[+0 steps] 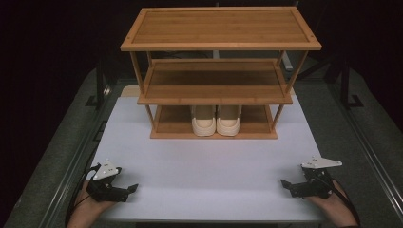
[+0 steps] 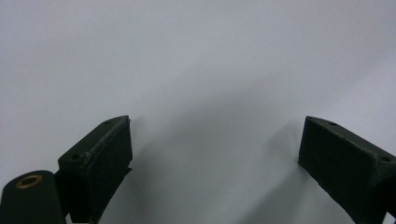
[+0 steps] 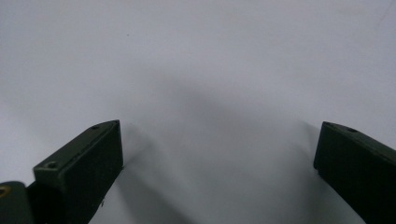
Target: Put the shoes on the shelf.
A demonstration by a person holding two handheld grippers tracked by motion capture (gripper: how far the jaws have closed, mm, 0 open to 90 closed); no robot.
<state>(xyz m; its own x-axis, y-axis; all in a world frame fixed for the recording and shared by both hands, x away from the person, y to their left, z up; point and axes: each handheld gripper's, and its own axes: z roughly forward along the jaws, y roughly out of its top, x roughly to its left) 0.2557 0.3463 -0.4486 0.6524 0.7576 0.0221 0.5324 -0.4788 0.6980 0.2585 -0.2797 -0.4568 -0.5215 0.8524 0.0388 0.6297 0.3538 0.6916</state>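
At the tabletop's (image 1: 204,156) near-left corner the left gripper (image 1: 134,188) rests with jaws spread, empty; the right gripper (image 1: 284,183), likewise released, sits at the near-right corner. Toward the far edge, a pair of cream shoes (image 1: 216,121), seemingly heels outward, occupies the wooden rack's (image 1: 218,45) bottom shelf.

No writing, label, brand mark or number can be read anywhere. The wooden shelf rack (image 1: 220,42), the pair of cream shoes (image 1: 216,120) on its bottom shelf and the white table (image 1: 204,161) carry no lettering that can be made out, though the shoes may be too small to tell.
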